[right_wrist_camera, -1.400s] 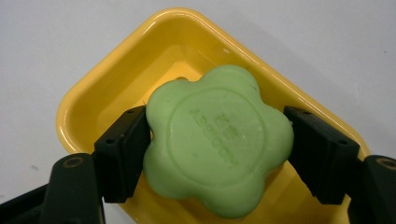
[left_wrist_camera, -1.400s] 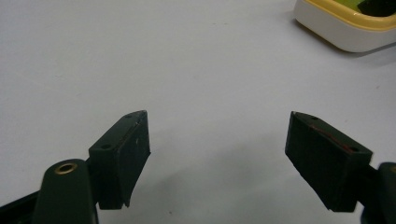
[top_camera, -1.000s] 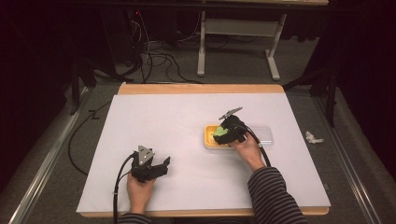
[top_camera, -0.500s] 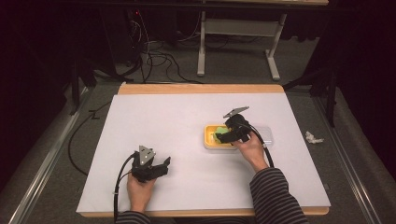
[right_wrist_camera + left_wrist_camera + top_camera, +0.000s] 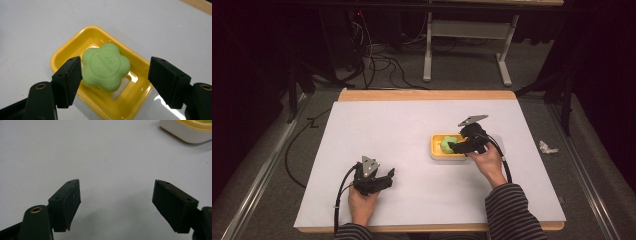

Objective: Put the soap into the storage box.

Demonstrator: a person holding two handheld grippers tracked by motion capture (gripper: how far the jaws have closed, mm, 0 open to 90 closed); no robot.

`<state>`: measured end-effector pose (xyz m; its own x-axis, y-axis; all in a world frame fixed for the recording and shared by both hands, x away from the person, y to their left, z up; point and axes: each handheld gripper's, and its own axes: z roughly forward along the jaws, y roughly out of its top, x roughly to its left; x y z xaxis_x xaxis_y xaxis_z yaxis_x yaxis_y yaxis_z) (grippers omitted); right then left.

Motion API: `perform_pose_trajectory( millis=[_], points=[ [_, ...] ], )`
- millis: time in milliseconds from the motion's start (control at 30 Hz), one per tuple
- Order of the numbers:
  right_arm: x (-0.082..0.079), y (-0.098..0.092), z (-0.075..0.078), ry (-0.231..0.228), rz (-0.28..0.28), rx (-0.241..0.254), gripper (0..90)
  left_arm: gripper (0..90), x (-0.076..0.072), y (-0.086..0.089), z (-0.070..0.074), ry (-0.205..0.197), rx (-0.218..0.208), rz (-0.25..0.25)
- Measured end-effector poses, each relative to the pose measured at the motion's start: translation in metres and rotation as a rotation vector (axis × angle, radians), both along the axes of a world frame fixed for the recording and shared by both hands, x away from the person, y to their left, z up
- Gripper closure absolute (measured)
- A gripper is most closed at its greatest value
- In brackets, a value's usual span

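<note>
Step in hand, as judged: right tongs (image 5: 115, 75) poised at the green soap (image 5: 106, 67), either just before a grasp or just after setting it down — cannot tell which from this moment alone.

Soap: flower-shaped, lying in the yellow soap dish (image 5: 62, 51), tilted a little, its embossed face up. Dish sits on the white desk (image 5: 377, 130), right of centre in the high view.

Right tongs: jaws wide, nothing held. In the right gripper view the soap lies between the two jaws; the left jaw's tip is just beside the soap's edge, possibly touching, and the right jaw stands apart from it, over the dish's rim.

Left tongs (image 5: 117, 195): jaws wide, empty, low over bare desk near the front edge, well apart from the dish. A corner of the dish shows at the top right of the left gripper view.

Next move, if a grasp is meant: centre the soap between the jaws and close evenly across its lobes — the surface looks smooth, so it may slip.
</note>
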<state>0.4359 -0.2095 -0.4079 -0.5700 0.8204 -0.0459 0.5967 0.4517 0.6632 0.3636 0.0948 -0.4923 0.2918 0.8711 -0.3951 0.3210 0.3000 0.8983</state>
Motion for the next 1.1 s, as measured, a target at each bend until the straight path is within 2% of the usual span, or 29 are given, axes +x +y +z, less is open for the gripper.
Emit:
perform_pose_trajectory(
  millis=[67, 233, 300, 400, 467, 600, 833, 1100],
  points=[
    [-0.006, -0.004, 0.001, -0.027, -0.008, 0.006, 28.9, 23.2, 0.0, -0.001, 0.0, -0.004, 0.009, -0.002],
    [-0.011, -0.014, 0.001, -0.027, -0.018, 0.017, 29.4, 23.1, 0.0, 0.0, 0.0, 0.002, 0.002, 0.002],
    [-0.014, -0.016, 0.004, -0.053, -0.012, 0.015, 29.8, 23.1, 0.0, 0.0, 0.0, 0.004, 0.001, 0.0],
    [-0.018, -0.02, 0.006, -0.062, 0.0, 0.02, 29.6, 23.5, 0.0, 0.0, 0.0, 0.001, 0.004, -0.001],
    [-0.021, -0.023, 0.008, -0.07, -0.002, 0.019, 29.5, 23.4, -0.001, 0.0, 0.0, -0.001, -0.009, -0.005],
    [-0.027, -0.03, 0.017, -0.094, -0.016, 0.043, 29.7, 23.2, -0.002, 0.001, 0.0, -0.011, -0.001, -0.007],
    [-0.04, -0.037, 0.024, -0.135, -0.026, 0.083, 29.5, 23.2, -0.001, 0.001, 0.0, -0.002, -0.013, 0.0],
    [-0.051, -0.04, 0.027, -0.16, -0.023, 0.066, 29.3, 22.9, -0.001, 0.002, 0.001, -0.009, -0.016, 0.003]
  ],
)
